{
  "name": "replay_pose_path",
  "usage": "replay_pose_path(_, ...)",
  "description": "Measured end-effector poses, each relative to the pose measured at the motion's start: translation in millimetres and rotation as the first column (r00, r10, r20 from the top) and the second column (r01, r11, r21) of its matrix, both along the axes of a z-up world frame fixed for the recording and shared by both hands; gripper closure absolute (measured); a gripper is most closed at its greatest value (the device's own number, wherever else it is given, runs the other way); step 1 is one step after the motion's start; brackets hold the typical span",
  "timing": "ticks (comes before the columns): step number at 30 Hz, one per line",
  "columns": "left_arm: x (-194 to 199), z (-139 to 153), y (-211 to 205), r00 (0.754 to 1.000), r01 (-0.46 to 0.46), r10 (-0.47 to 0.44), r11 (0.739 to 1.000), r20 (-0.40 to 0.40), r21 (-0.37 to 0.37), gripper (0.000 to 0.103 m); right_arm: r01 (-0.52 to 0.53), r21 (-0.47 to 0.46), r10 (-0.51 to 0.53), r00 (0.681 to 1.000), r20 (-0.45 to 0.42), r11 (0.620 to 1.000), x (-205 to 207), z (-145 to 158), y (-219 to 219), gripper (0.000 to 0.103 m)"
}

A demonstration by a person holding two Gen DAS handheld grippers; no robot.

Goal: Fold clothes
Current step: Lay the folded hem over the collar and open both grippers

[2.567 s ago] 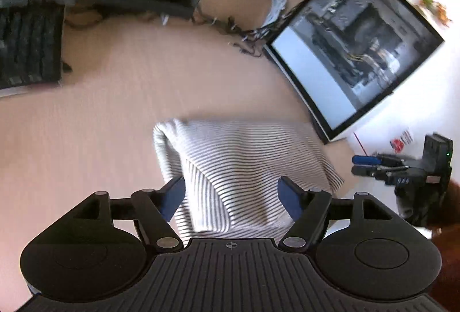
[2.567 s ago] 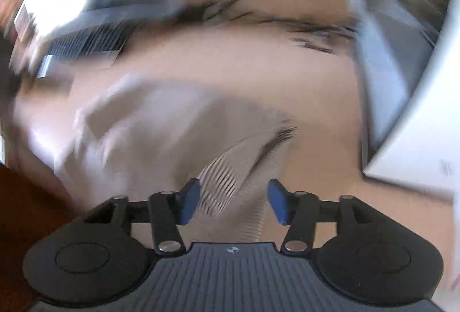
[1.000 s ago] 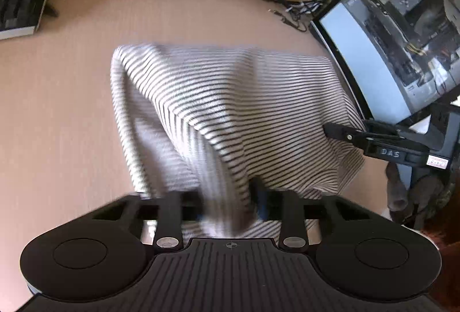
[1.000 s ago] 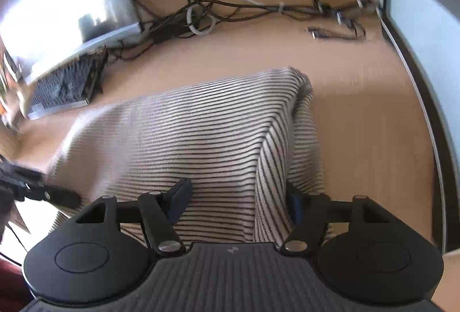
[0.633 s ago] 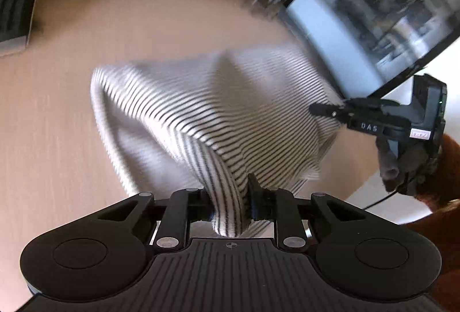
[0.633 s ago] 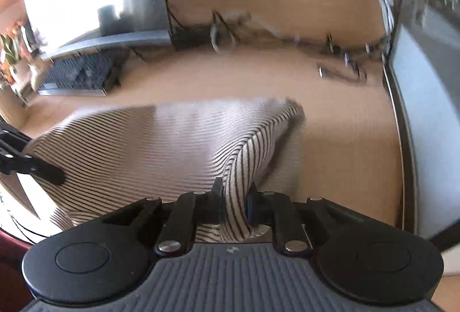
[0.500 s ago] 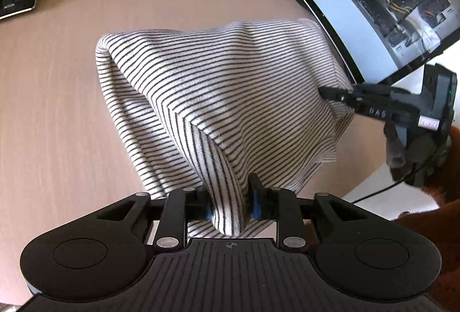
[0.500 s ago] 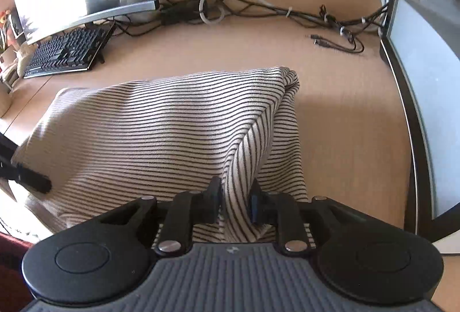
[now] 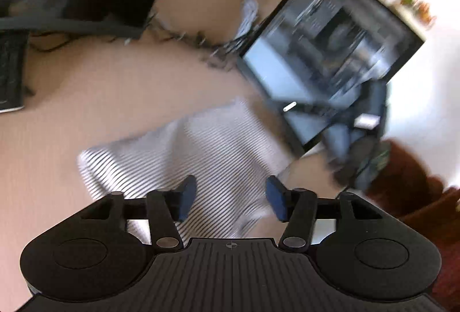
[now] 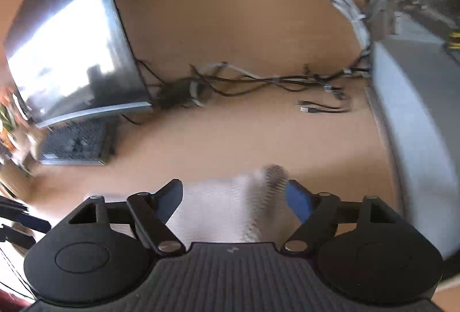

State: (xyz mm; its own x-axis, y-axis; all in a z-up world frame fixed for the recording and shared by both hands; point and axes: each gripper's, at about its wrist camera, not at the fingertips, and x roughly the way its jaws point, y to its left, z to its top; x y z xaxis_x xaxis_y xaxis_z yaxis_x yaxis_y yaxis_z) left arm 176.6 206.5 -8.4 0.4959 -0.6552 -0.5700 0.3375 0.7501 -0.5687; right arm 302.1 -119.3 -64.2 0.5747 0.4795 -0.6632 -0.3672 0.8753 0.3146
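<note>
A folded white garment with thin black stripes lies on the wooden desk. My left gripper is open and empty, held above the garment's near edge. My right gripper is open and empty, above the garment's right end. The right gripper also shows blurred at the right in the left wrist view. The left gripper's fingers show at the left edge in the right wrist view. Both views are motion-blurred.
A monitor and keyboard stand at the back left. A tangle of cables lies along the back wall. A glass-sided computer case stands on the right, close to the garment. The desk edge is near me.
Both grippers have opened and let go of the striped garment, then pulled up and back. The garment now lies flat on the desk.
</note>
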Motion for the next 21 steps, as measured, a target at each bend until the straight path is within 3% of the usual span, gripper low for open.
replay_pose_path(2, 10.3, -8.5, -9.3, 1.000, 0.016, -0.017, 0.999, -0.025, -0.043, 0.025, -0.014, 0.045, 0.014, 1.000, -0.011, 0.999, 8.0, -2.6, 9.2, 0.015)
replay_pose_path(4, 24.8, -31.6, -22.9, 0.993, 0.040, -0.046, 0.998, -0.109, -0.055, 0.025, -0.015, 0.075, 0.018, 0.999, -0.051, 0.997, 16.6, -13.6, 17.4, 0.014)
replay_pose_path(5, 31.4, -45.2, -30.6, 0.985, 0.044, -0.050, 0.998, -0.166, -0.038, 0.025, -0.005, 0.076, 0.012, 0.995, -0.096, 0.997, 21.3, -26.2, 20.7, 0.014)
replay_pose_path(7, 38.6, -71.4, -38.9, 0.960, 0.056, -0.049, 0.998, -0.276, 0.016, 0.025, 0.001, 0.076, 0.007, 0.994, -0.107, 0.997, 15.5, -37.3, 19.8, 0.013)
replay_pose_path(9, 42.5, -88.2, -44.5, 0.949, 0.068, -0.047, 0.996, -0.312, 0.055, 0.026, -0.001, 0.067, 0.008, 0.994, -0.107, 0.998, 6.0, -42.2, 17.3, 0.013)
replay_pose_path(11, 51.9, -88.2, -43.0, 0.951, 0.055, -0.042, 0.998, -0.308, 0.033, 0.025, -0.001, 0.069, 0.009, 0.993, -0.119, 0.998, -5.0, -42.1, 9.8, 0.013)
replay_pose_path(15, 94.6, -84.9, -41.3, 0.965, -0.024, 0.041, 0.997, -0.260, 0.069, 0.025, 0.030, 0.089, -0.018, 0.991, -0.134, 0.996, -19.5, -44.8, 1.0, 0.012)
replay_pose_path(18, 134.1, -84.6, -37.9, 0.969, -0.100, 0.114, 0.992, -0.220, 0.075, 0.025, 0.051, 0.103, -0.035, 0.988, -0.152, 0.993, -24.2, -44.9, 2.1, 0.001)
replay_pose_path(21, 154.9, -81.0, -45.1, 0.976, -0.137, 0.157, 0.982, -0.154, 0.131, 0.025, -0.001, 0.034, 0.006, 0.991, -0.130, 0.999, -29.9, -38.5, 16.3, 0.000)
